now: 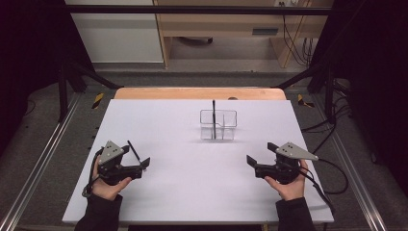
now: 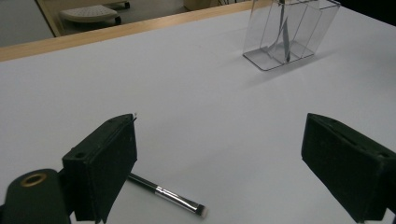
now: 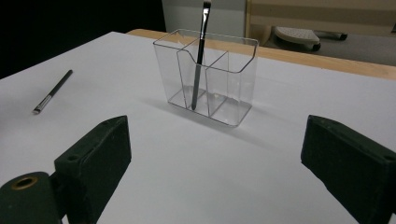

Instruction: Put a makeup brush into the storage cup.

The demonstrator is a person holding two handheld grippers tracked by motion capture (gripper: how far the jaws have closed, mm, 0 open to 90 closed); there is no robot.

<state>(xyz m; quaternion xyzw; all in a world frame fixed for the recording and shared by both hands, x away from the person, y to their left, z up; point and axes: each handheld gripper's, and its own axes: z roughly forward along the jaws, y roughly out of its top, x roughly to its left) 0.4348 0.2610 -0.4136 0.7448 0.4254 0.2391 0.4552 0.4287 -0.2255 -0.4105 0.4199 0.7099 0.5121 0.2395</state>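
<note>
1. Down at the near left of the white desk (image 1: 192, 192), the left gripper (image 1: 139, 161) sits in a person's hand with its jaws spread wide and nothing between them.
2. A thin black brush (image 2: 166, 192) lies flat on the desk just beside that gripper; in the left gripper view it runs out from under the left-hand jaw, bristle tip toward the middle of the gap.
3. The right gripper (image 1: 262, 156) is held low at the near right, well apart from the left one, its jaws also spread and empty.
4. A clear plastic holder (image 3: 212, 74) with compartments stands near the far middle of the desk.
5. A second dark brush (image 3: 200, 56) stands upright in the holder's left compartment, as the high view shows it, its top rising above the rim.
</note>
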